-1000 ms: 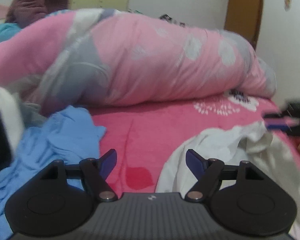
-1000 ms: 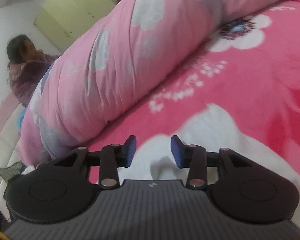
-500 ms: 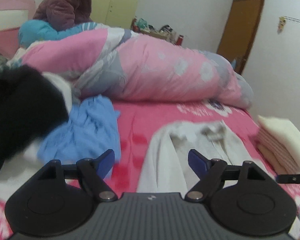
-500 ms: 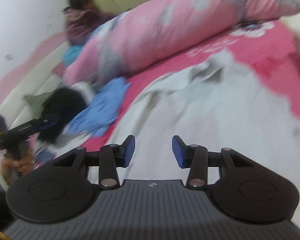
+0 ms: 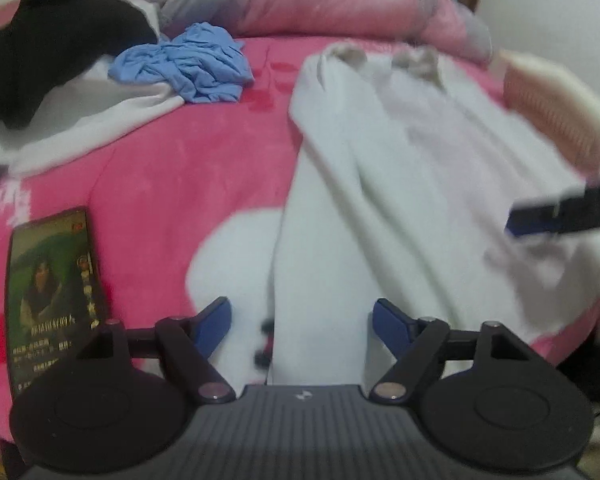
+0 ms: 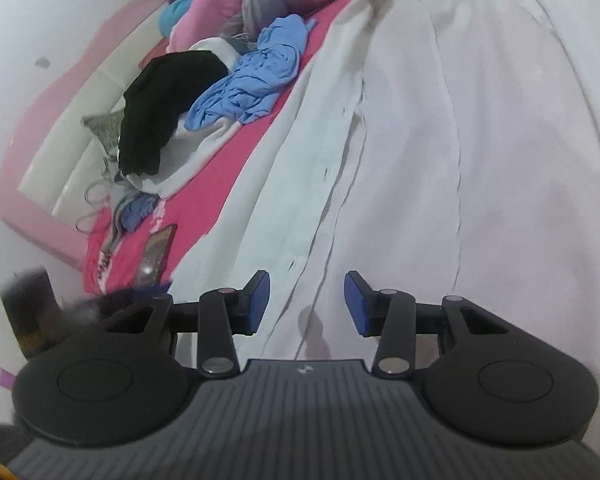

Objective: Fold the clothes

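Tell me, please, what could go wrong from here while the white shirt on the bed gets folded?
1. The white shirt lies creased along its button strip, so a fold now may lock wrinkles in.
2. The left gripper, whose jaws have just been closing with nothing pinched, might catch the pink bedcover too.
3. The phone lies near that hem and could get dragged.

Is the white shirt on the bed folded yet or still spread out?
Spread out: the white shirt lies full length on the pink bedspread, button placket showing.
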A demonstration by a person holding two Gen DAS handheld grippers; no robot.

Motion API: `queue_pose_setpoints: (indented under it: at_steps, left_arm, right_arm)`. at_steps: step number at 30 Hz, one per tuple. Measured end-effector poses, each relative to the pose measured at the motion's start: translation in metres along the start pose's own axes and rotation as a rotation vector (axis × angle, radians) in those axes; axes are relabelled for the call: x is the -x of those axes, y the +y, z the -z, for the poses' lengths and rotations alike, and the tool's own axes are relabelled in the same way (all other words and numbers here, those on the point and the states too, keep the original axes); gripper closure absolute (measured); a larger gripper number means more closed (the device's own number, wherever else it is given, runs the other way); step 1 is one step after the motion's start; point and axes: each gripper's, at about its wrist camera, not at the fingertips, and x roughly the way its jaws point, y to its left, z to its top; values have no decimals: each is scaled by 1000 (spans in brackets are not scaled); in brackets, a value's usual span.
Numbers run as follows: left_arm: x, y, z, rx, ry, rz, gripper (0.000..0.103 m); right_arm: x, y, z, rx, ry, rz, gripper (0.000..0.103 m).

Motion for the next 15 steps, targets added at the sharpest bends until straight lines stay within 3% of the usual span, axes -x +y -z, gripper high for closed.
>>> queue_pose_setpoints:
  at_steps: [1,2,3,4,10,15]
  left_arm:
    - [2,-4,2,-23,-23,-18,50]
    - [4,-4,1,-25,-38,-15,77]
    - [6,-4,-1,-18,-50,-3,95]
    - [9,-1,-5,-1,-67,4,100]
    - [43,38,-47,129,-224,-39,102]
    - [63,93,-109,178,-347,-216,102]
  right_arm:
    - [0,-1,2,-14,-3,3,62]
    - [0,-1,3,-26,-6,7,62]
    - [0,-2,5,-29,-8,11,62]
    - [1,-1,6,-29,-11,17,62]
    - [4,-9,11,-65,-40,23,62]
    - [0,-20,14,-115,-42,13,62]
